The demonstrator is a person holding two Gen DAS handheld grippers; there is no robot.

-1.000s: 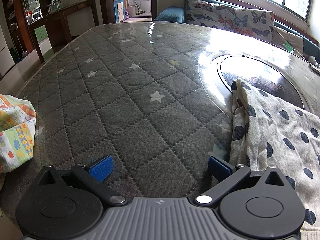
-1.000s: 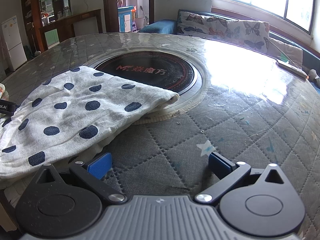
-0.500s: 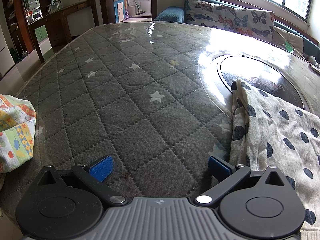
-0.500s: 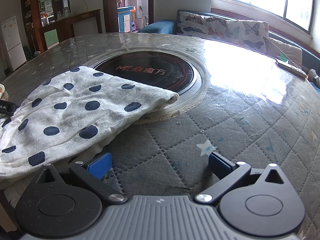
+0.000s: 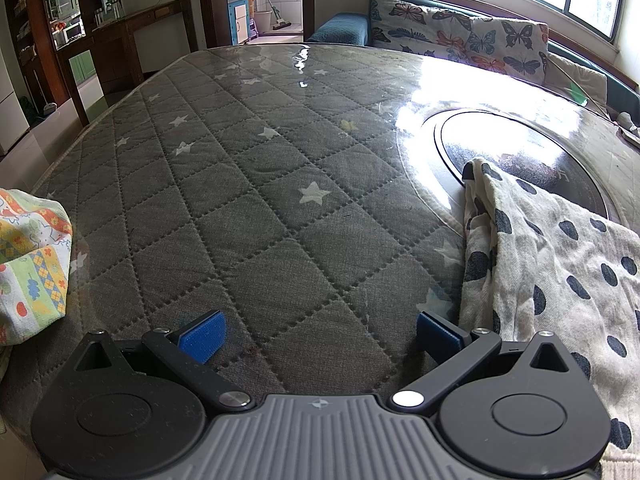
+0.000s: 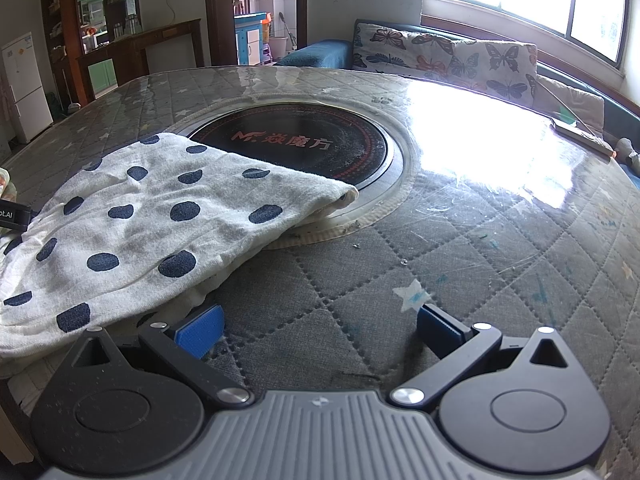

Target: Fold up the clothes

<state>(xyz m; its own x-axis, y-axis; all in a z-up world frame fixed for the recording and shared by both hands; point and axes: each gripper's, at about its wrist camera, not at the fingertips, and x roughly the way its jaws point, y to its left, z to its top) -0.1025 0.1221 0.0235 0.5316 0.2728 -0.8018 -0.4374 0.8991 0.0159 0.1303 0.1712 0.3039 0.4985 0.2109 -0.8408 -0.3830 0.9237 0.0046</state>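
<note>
The spotted cloth (image 6: 152,232) lies in a loose, partly doubled heap on the counter (image 5: 256,216), its far end draped over the rim of the round black plate (image 6: 304,148) set into the top. The left tool (image 5: 318,334) sits low at the near edge with its jaws wide apart and nothing between them, the cloth just to its right. The right tool (image 6: 318,330) is likewise spread and empty, with the cloth's near hem just beside its left pad (image 6: 200,330). A second, patterned cloth (image 5: 32,264) waits at the far left.

The step in hand looks like taking hold of the spotted cloth to spread it flat. To do that well, each tool should pinch 1 corner, not a bunched mid-section, and catch only 1 layer where the hem is doubled. Lifting both together and drawing the corners apart would flatten the creases; dragging across the glossy cover risks bunching it.
</note>
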